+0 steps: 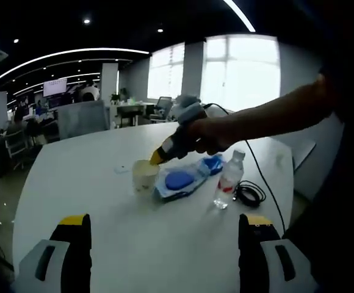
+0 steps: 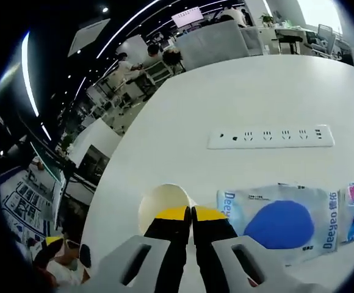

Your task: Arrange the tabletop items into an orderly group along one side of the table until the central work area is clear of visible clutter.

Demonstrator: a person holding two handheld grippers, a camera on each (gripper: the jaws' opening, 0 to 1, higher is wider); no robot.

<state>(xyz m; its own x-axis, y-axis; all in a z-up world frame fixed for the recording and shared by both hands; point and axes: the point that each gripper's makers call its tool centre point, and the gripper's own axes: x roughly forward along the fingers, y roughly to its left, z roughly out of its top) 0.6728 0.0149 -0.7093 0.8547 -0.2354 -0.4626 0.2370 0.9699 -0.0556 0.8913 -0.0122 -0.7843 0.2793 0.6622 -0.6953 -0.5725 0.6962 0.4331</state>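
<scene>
**Right tool meets the cup on a white table**

Left gripper view: the left tool (image 1: 165, 244) hangs spread over the near part of the white table (image 1: 73, 177), holding nothing. Toward the far right side, a hand (image 1: 204, 134) drives the right tool (image 1: 155, 157) down at a pale paper cup (image 1: 144, 176) — beside it lie a blue-lidded wipes pack (image 1: 180, 182), a clear water bottle (image 1: 229, 180) and a coiled black cable (image 1: 250, 194).

Right gripper view: the right tool (image 2: 191, 213) has its yellow tips pressed together at the cup's (image 2: 158, 204) rim — whether they pinch it, I cannot tell. The wipes pack (image 2: 281, 223) lies just beside; a white power strip (image 2: 271, 137) sits beyond.
</scene>
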